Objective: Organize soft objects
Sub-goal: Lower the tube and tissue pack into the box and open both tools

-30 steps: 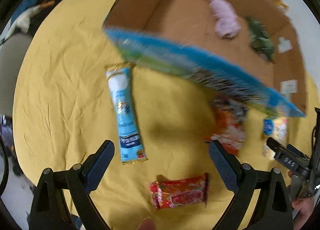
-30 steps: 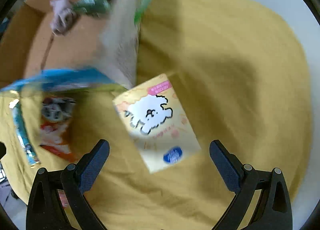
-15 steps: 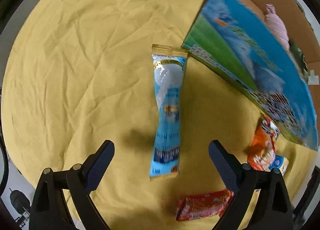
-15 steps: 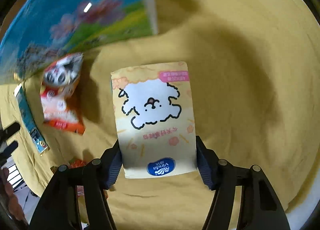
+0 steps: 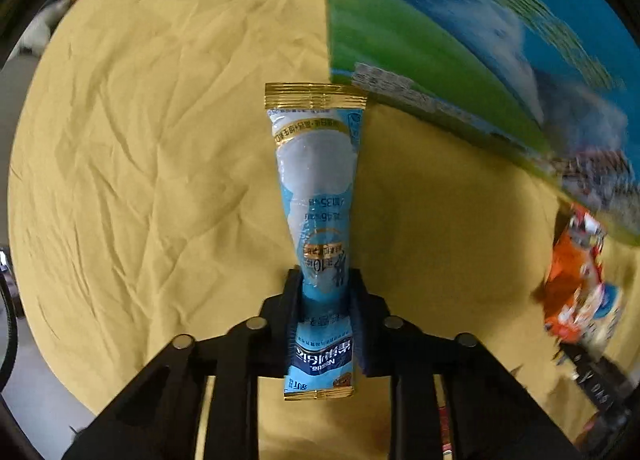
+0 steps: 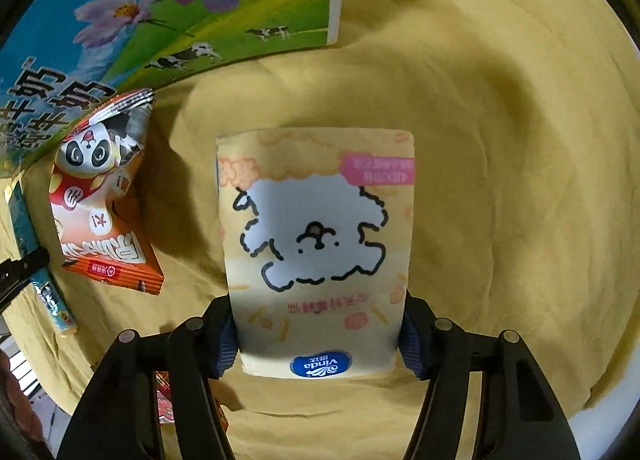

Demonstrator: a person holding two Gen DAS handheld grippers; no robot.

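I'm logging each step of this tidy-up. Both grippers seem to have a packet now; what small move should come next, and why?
Probably lift both straight up. The left gripper is shut on the blue stick sachet, the right gripper on the tissue pack, and both packets seem to lie on the yellow cloth beside the printed box.

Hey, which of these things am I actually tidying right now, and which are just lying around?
In hand:
blue stick sachet, pinched in the left claw
yellow tissue pack, gripped by the right claw

Lying about:
orange panda snack bag
printed carton
yellow cloth
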